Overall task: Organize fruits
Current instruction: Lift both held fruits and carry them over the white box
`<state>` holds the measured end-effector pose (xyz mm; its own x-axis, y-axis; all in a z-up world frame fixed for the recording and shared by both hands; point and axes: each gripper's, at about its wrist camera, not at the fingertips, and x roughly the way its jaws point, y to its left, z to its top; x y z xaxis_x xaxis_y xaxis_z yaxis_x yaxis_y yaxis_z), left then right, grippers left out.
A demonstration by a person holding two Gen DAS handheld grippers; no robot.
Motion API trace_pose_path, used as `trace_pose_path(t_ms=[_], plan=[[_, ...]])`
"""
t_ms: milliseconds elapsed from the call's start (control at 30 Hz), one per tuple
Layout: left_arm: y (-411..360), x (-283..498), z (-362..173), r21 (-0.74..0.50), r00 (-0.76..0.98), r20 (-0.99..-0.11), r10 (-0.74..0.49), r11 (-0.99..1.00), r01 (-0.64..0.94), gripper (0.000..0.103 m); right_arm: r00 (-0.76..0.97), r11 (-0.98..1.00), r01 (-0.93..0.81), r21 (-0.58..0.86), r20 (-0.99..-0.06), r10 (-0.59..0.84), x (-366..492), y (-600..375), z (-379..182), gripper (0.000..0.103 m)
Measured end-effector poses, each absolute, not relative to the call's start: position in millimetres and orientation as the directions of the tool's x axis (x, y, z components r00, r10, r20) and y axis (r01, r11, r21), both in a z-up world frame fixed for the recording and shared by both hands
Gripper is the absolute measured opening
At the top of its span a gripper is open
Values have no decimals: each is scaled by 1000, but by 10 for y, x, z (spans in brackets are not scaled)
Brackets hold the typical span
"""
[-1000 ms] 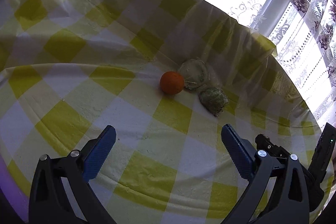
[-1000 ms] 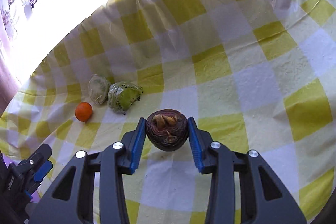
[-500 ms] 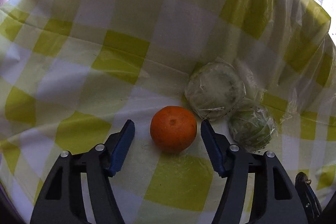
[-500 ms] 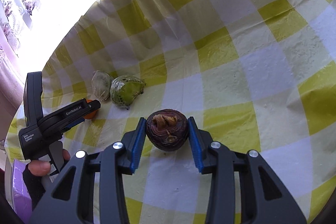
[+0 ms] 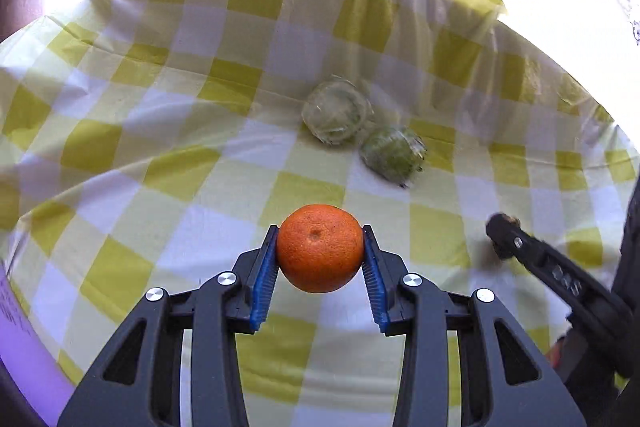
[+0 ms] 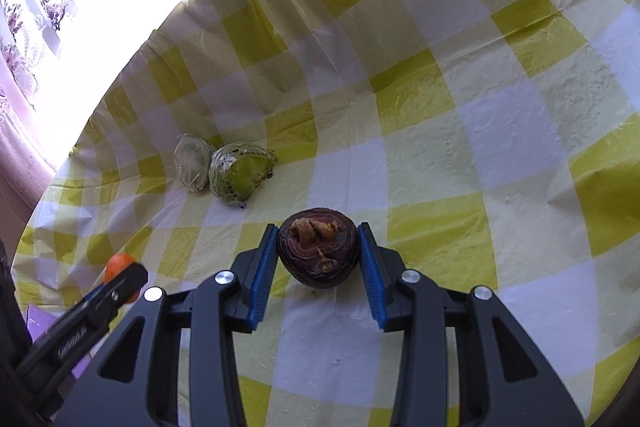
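Orange and round, the dimpled-skinned fruit (image 5: 319, 248) sits clamped between the blue ribbed pads (image 5: 262, 285) of my left gripper (image 5: 319, 255), both pads pressed against its sides; it looks lifted clear of the yellow-and-white checked plastic tablecloth (image 5: 168, 163), though I cannot tell for certain; in my right wrist view the same orange fruit (image 6: 117, 264) peeks out behind the tip of that left tool, low at the left edge; my right gripper (image 6: 318, 255) is closed on a dark purple-brown round fruit with a dry tan stem scar (image 6: 318, 253), its blue pads (image 6: 370, 267) touching both flanks; whether that fruit rests on the cloth or hangs just above it I cannot tell; further out on the cloth lie two pale green rounded items wrapped in clear film, touching each other; the paler, flatter wrapped one (image 6: 193, 162) is on the left in my right view and the greener wrapped one (image 6: 239, 174) just to its right; from the left wrist they show as a blurred pair, pale one (image 5: 335, 115) behind and left, greener one (image 5: 394, 153) nearer and right; both sit well apart from the held fruits; bright window light and a lace curtain with purple flowers (image 6: 48, 3) edge the far side; the right tool's black arm (image 5: 556, 267) enters the left view from the right
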<state>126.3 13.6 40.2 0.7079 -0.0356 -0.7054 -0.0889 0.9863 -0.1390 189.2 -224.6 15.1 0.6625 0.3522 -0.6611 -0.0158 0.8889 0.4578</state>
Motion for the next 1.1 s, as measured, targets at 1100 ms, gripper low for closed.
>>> trace_pose_path(t_ms=[1100], plan=[[63,-258,82,-218,646,-750,-145,975,-33,38,657,915,-110,387,-663,359,892,-1848,272,40]])
